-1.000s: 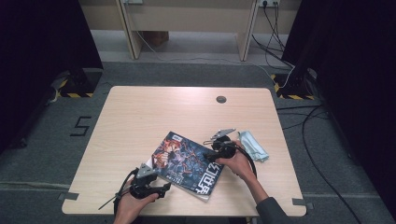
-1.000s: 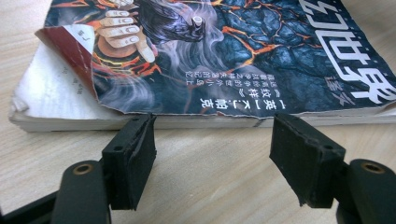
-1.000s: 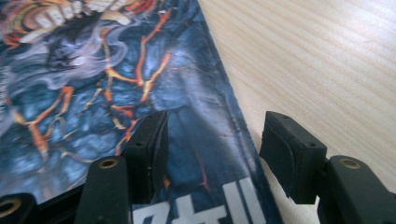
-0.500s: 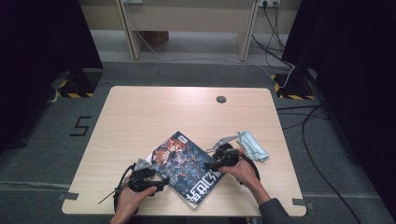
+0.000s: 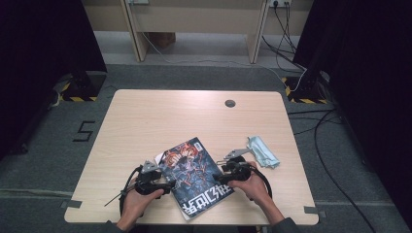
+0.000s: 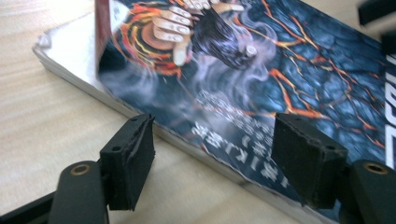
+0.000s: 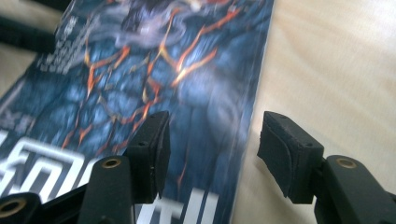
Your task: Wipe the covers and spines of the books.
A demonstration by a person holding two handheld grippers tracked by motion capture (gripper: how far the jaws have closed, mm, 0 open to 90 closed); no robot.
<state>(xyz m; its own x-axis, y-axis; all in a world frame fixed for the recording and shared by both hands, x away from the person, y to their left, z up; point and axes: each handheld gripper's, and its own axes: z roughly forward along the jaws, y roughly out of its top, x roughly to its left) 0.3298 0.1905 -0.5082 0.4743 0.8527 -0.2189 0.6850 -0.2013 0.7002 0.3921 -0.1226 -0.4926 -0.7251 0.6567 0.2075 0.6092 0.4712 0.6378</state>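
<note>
Pale wood counter (image 5: pixel 145 121) carried a comic book (image 5: pixel 194 175) near its front edge in the high view, left gripper (image 5: pixel 165 185) and right gripper (image 5: pixel 217 178) at its sides, a crumpled cloth (image 5: pixel 262 151) nearby. Left gripper view: released jaws straddled the book's edge. Right gripper view: jaws likewise apart, pressing nothing.

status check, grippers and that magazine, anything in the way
Left gripper open at magazine edge. Right gripper open, straddling opposite edge. Magazine flat on table. Blue cloth off right, clear.
</note>
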